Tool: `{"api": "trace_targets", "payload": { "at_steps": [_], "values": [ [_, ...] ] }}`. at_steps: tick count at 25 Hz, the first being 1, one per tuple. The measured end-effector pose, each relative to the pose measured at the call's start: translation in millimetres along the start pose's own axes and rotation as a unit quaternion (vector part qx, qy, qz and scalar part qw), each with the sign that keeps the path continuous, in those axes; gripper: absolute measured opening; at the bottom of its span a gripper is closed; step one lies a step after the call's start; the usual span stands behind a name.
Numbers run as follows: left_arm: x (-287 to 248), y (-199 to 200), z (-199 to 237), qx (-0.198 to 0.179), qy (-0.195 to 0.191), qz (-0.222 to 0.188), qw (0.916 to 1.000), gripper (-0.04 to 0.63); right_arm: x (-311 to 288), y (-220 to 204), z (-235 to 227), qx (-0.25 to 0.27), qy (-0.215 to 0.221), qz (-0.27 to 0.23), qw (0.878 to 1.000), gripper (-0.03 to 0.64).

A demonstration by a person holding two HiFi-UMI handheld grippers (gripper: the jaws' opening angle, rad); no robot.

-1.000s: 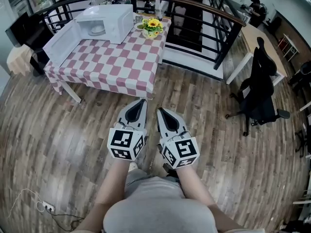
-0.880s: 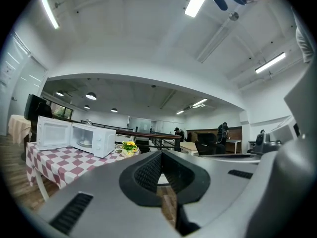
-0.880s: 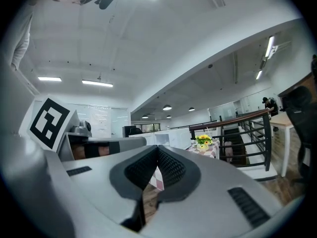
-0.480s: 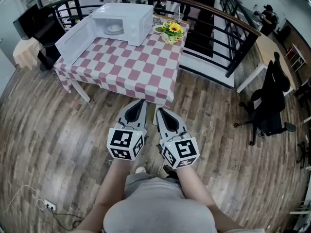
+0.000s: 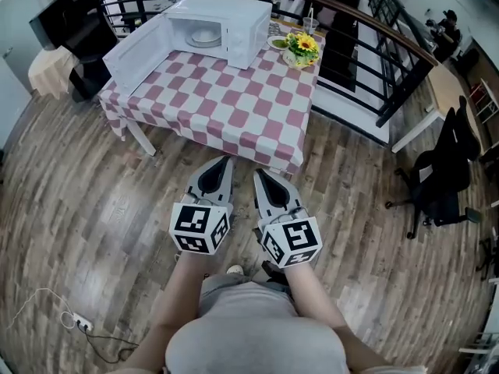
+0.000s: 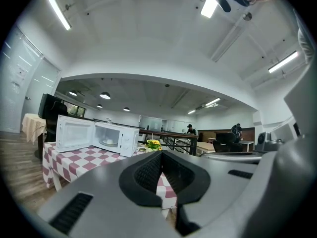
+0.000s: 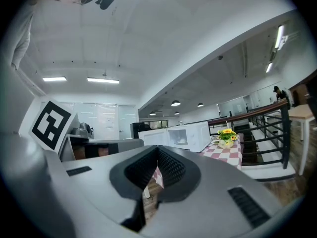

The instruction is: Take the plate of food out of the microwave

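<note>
Holding the left gripper (image 5: 221, 164) and right gripper (image 5: 260, 176) clenched and empty above the wooden floor (image 5: 86, 209).
The plate of food (image 5: 205, 37) sits inside the open microwave (image 5: 234, 23) on the checkered table (image 5: 234, 107), well apart from both.

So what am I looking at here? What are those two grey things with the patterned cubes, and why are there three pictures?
There is no robot here. A person holds a tool in each hand, and each tool ends in tongs. The head view comes from a camera on the person's head, looking down. It shows the left tongs and right tongs pointing forward over a wooden floor. The patterned cubes are part of the tools. The left and right gripper views come from cameras riding on each tool, looking along its tongs. Both tongs are closed and hold nothing. Ahead stands a table with a red-and-white checked cloth. On it sits a white microwave with its door open and a plate inside. Some yellow flowers stand beside it.
</note>
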State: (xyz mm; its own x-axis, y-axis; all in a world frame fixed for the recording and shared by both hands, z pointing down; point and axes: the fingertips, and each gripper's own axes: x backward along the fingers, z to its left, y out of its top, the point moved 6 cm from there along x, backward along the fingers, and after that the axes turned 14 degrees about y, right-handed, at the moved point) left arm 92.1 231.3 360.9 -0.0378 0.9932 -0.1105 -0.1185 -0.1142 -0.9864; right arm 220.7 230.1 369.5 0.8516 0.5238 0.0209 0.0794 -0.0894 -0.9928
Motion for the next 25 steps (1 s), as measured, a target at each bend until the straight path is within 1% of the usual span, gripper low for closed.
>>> {"api": "trace_targets", "payload": {
  "at_steps": [5,10,16,21,25],
  "values": [
    [-3,2,21,0.005,0.015,-0.002,0.9999,0.002,-21,-3,4,-0.001,0.014,0.005,1.000,0.025],
    [-4,2,34,0.004,0.018,-0.006,0.9998,0.002,-39,-4,10,0.005,0.036,0.014,0.999,0.026],
    [-9,3,52,0.009,0.040,-0.009,0.9991,0.002,-59,-5,10,0.008,0.057,0.020,0.998,0.026],
    [-23,9,72,0.010,0.065,-0.017,0.9977,0.002,-83,-4,7,0.016,0.079,0.018,0.997,0.026],
    [-39,14,83,0.005,0.072,-0.023,0.9971,0.002,-105,-6,-1,0.017,0.093,0.019,0.995,0.026]
  ]
}}
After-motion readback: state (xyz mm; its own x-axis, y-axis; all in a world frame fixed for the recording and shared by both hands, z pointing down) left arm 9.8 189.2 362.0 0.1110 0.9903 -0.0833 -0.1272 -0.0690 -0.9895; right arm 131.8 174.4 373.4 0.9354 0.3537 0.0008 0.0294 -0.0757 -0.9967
